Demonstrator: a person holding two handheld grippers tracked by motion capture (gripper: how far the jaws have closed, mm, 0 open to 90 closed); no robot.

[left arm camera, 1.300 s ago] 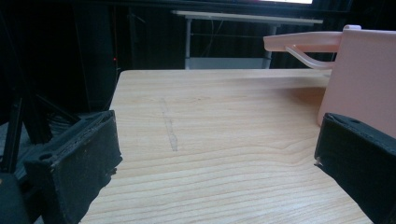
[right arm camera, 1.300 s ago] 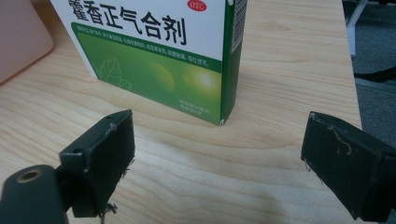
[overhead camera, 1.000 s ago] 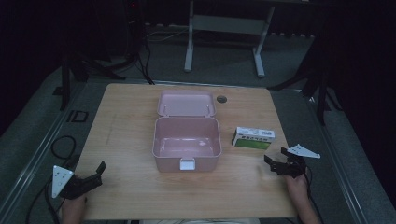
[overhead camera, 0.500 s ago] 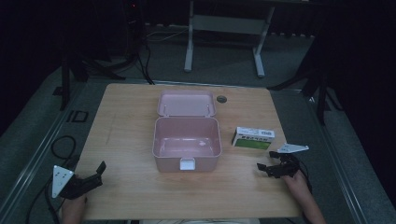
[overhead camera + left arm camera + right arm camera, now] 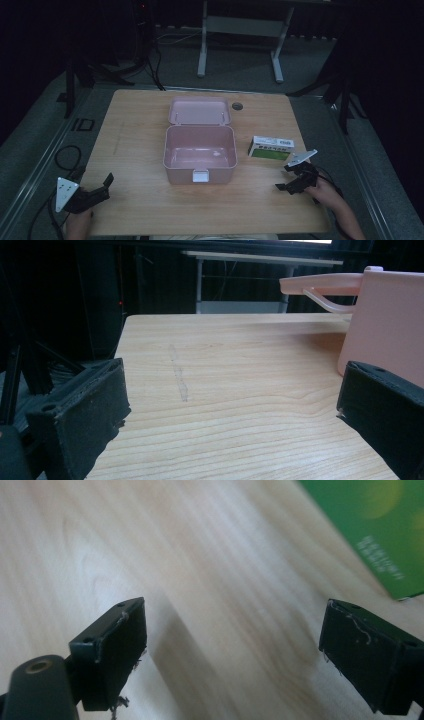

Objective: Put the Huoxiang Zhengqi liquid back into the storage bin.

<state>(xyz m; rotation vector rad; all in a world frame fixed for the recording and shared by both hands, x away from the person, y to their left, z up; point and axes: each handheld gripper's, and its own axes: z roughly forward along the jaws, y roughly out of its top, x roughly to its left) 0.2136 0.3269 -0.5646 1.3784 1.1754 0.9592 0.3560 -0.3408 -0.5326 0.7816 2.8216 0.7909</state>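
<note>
My right hand-held gripper (image 5: 292,177) hovers low over the desk (image 5: 135,150) with its jaws spread wide and nothing between them, and the green-and-white carton (image 5: 271,148) lies flat just beyond it, between me and the far right edge, a little apart from the open pink box (image 5: 200,155). In the right gripper view the carton's green face (image 5: 380,525) sits up and to the right of my jaws, so I judge the step in hand to be the reach for it. To do it well I would swing the gripper round until the jaws straddle the carton's narrow width, come down squarely so both pads meet its long sides, and close gently, since thin card will likely crush or skid if pinched at a corner. My left hand-held gripper (image 5: 95,192) rests at the near left corner, also wide and empty, well apart from everything; in its own view the pink wall (image 5: 385,325) stands off to one side. The box's lid (image 5: 200,110) lies back toward the far edge, leaving the cavity open from above. Bare wood lies between carton and box, but the desk's right edge is near, so I would keep any sliding inward.
</note>
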